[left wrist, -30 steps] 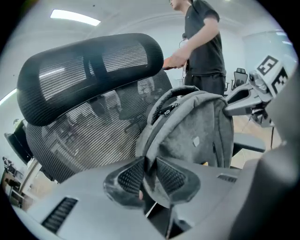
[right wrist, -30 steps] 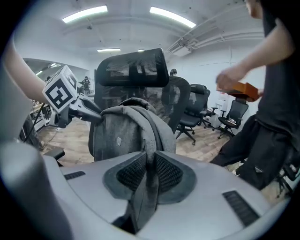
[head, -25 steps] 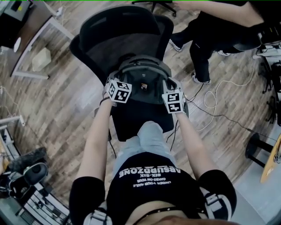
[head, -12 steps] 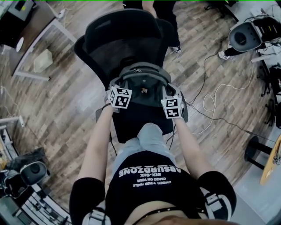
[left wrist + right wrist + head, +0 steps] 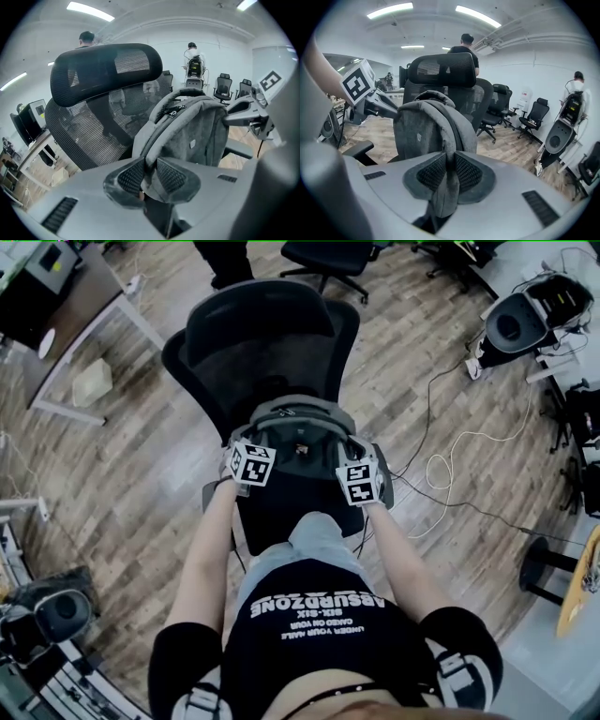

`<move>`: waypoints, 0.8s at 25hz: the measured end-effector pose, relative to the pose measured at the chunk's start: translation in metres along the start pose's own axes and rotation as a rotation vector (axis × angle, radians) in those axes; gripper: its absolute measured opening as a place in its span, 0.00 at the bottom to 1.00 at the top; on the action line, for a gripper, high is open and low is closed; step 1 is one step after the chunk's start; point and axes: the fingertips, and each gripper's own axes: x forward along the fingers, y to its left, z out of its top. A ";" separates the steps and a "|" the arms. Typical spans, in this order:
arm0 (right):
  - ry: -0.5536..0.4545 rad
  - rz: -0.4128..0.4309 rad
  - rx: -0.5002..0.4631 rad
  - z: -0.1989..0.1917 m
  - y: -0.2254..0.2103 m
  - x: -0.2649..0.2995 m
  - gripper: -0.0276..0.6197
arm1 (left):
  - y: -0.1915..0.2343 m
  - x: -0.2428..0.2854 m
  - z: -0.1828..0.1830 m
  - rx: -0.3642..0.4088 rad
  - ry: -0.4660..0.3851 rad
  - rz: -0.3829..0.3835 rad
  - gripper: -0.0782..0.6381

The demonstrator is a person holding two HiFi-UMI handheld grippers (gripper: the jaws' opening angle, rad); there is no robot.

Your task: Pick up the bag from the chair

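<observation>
– While clamped like this, holding what, exactly?
– Left hand-held gripper (image 5: 147, 174) pinched narrow on the left-side shoulder strap (image 5: 151, 136) of the grey fabric backpack (image 5: 302, 432). Right hand-held gripper (image 5: 449, 173) closed the same way on the right-side strap (image 5: 454, 136).
– And the backpack's place?
– Upright on the black mesh office chair (image 5: 267, 334), leaning at the backrest, far edge of the seat (image 5: 281, 514), between both hand-held grippers. Cannot tell whether already clear of the cushion.
– So which step?
– Grasp done, by the look of it. Lift starting or about to start.
– Next move?
– Raise both hands together, evenly, up and a little toward the near side, away from the backrest and the headrest (image 5: 108, 70). Keep both grips tight against slipping on soft fabric. Hold the two sides level to avoid tipping the backpack left or right.
</observation>
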 end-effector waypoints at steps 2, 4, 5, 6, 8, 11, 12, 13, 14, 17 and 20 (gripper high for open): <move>0.001 0.000 -0.004 -0.001 0.002 -0.003 0.15 | -0.001 -0.004 -0.002 -0.002 0.004 0.002 0.24; 0.004 0.006 -0.004 -0.001 0.004 -0.007 0.15 | -0.001 -0.009 -0.004 -0.014 -0.003 0.005 0.24; 0.008 0.012 0.001 0.000 0.005 -0.009 0.15 | 0.000 -0.012 -0.005 -0.025 -0.012 0.007 0.24; 0.013 0.021 0.007 0.000 0.006 -0.012 0.15 | 0.000 -0.015 -0.005 -0.034 -0.023 0.011 0.24; 0.024 0.036 0.010 0.000 0.007 -0.016 0.15 | -0.001 -0.020 -0.005 -0.040 -0.034 0.021 0.24; 0.038 0.046 -0.009 -0.003 0.007 -0.022 0.15 | -0.007 -0.027 -0.007 -0.050 -0.006 0.022 0.24; 0.041 0.045 -0.013 -0.003 0.007 -0.024 0.15 | -0.009 -0.030 -0.006 -0.052 0.002 0.021 0.24; 0.044 0.043 -0.015 -0.003 0.007 -0.026 0.15 | -0.010 -0.033 -0.004 -0.051 0.006 0.021 0.24; 0.045 0.041 -0.017 -0.002 0.007 -0.028 0.15 | -0.010 -0.035 -0.003 -0.049 0.005 0.023 0.24; 0.049 0.039 -0.017 -0.002 0.010 -0.033 0.15 | -0.010 -0.042 -0.004 -0.053 -0.003 0.027 0.24; 0.057 0.054 -0.022 -0.003 0.011 -0.038 0.15 | -0.012 -0.049 -0.007 -0.059 -0.006 0.028 0.24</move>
